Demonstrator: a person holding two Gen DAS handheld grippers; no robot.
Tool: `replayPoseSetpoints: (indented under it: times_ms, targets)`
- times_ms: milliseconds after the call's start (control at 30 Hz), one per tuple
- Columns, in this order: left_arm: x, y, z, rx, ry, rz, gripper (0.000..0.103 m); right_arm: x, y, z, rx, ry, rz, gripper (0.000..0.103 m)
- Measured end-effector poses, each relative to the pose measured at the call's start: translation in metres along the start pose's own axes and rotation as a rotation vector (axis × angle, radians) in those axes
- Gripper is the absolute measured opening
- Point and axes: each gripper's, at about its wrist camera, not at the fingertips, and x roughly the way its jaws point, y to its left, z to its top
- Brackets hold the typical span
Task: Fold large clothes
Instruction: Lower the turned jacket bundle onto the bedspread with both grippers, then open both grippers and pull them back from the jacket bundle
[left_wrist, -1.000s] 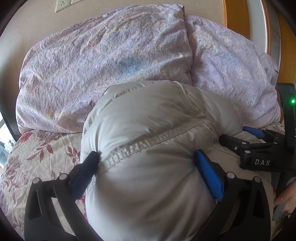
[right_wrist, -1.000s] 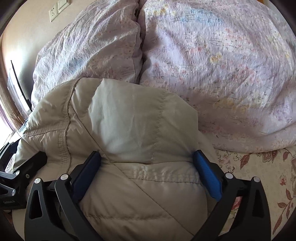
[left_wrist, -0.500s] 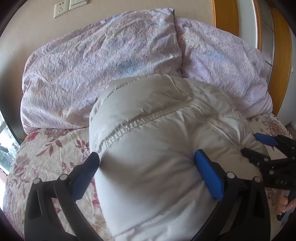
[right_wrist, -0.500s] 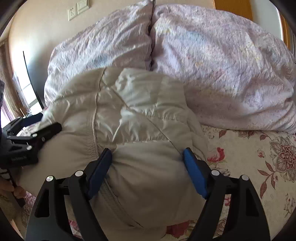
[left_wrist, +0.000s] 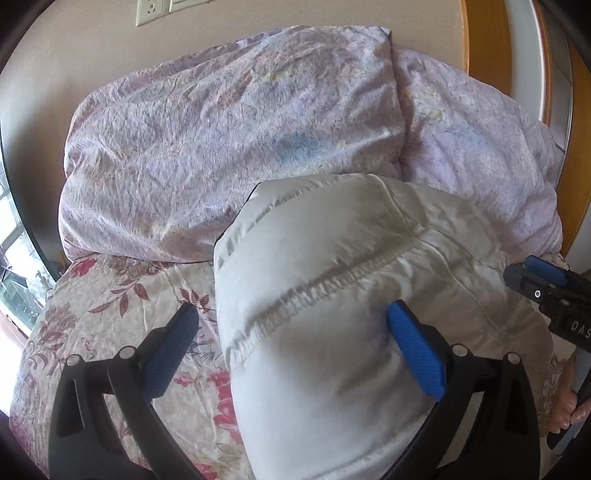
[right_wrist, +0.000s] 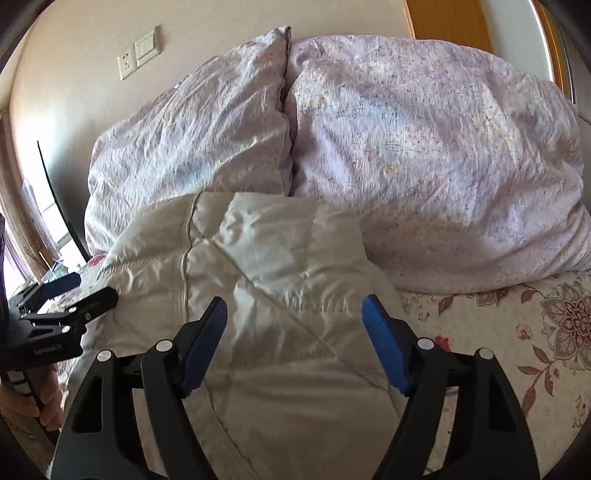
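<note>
Jacket (right_wrist: 258, 266) bulges between my right gripper (right_wrist: 295, 332)'s closing, untouching jaws; left gripper (left_wrist: 291, 350) gapes; pinch one seam.

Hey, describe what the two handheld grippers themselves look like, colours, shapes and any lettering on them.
Both match: the left gripper and right gripper have glossy black plastic forked arms with cut-out slots and silver round bolt heads, ending in flat blue textured pads. White lettering marks each body: "DAS" shows on the right one; the left's is too small to read.
</note>
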Motion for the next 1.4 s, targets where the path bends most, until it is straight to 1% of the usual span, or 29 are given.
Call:
replayPoseSetpoints:
  times_ms: [67, 133, 267, 300, 333, 400, 500, 667, 833, 933, 1033, 1100, 1133, 1167, 1233, 1267, 1367, 1400]
  targets:
    - [0.011, 0.004, 0.0, -0.02, 0.032, -0.025, 0.101, 0.02, -0.001, 0.003, 0.0, 0.046, -0.026, 0.077]
    - [0.019, 0.003, -0.005, -0.023, 0.044, -0.045, 0.101, 0.037, -0.002, -0.002, -0.011, 0.088, -0.046, 0.079]
    - [0.03, 0.0, -0.01, -0.035, 0.054, -0.06, 0.101, 0.049, -0.012, -0.009, 0.019, 0.111, -0.036, 0.085]
    - [0.031, -0.002, -0.011, -0.031, 0.049, -0.051, 0.101, 0.052, -0.015, -0.01, 0.033, 0.12, -0.034, 0.088]
    - [0.032, -0.004, -0.011, -0.023, 0.043, -0.04, 0.101, 0.053, -0.017, -0.01, 0.05, 0.127, -0.026, 0.088]
    - [0.027, -0.007, -0.012, -0.002, 0.03, -0.019, 0.101, 0.044, -0.017, -0.011, 0.068, 0.118, -0.023, 0.088]
    - [0.01, -0.007, -0.015, 0.017, -0.001, 0.001, 0.101, 0.015, -0.017, -0.017, 0.099, 0.087, 0.008, 0.086]
    - [-0.017, -0.006, -0.021, 0.011, -0.01, -0.036, 0.101, -0.03, -0.012, -0.029, 0.087, 0.045, 0.058, 0.086]
    - [-0.033, -0.009, -0.029, -0.008, -0.008, -0.1, 0.101, -0.057, -0.004, -0.047, 0.063, 0.008, 0.083, 0.086]
    - [-0.04, -0.009, -0.035, -0.03, 0.003, -0.146, 0.101, -0.059, 0.0, -0.054, 0.05, 0.005, 0.092, 0.086]
    - [-0.04, -0.012, -0.042, -0.031, 0.015, -0.185, 0.101, -0.054, 0.007, -0.063, 0.017, 0.039, 0.082, 0.086]
    - [-0.032, -0.014, -0.045, -0.026, 0.028, -0.19, 0.101, -0.035, 0.01, -0.07, -0.007, 0.109, 0.048, 0.086]
    - [-0.026, -0.015, -0.048, -0.03, 0.033, -0.192, 0.101, -0.029, 0.008, -0.073, -0.004, 0.123, 0.049, 0.086]
    - [-0.023, -0.017, -0.05, -0.022, 0.019, -0.178, 0.101, -0.023, 0.006, -0.074, 0.003, 0.131, 0.054, 0.086]
    - [-0.022, -0.022, -0.052, 0.006, 0.001, -0.149, 0.101, -0.021, 0.003, -0.075, 0.019, 0.139, 0.058, 0.086]
    - [-0.024, -0.023, -0.052, 0.008, 0.006, -0.142, 0.101, -0.023, 0.003, -0.075, 0.026, 0.14, 0.057, 0.086]
    - [-0.03, -0.018, -0.049, -0.013, 0.04, -0.159, 0.101, -0.037, 0.002, -0.077, 0.044, 0.129, 0.046, 0.088]
    - [-0.033, -0.014, -0.049, -0.029, 0.051, -0.169, 0.101, -0.042, 0.001, -0.078, 0.06, 0.125, 0.045, 0.091]
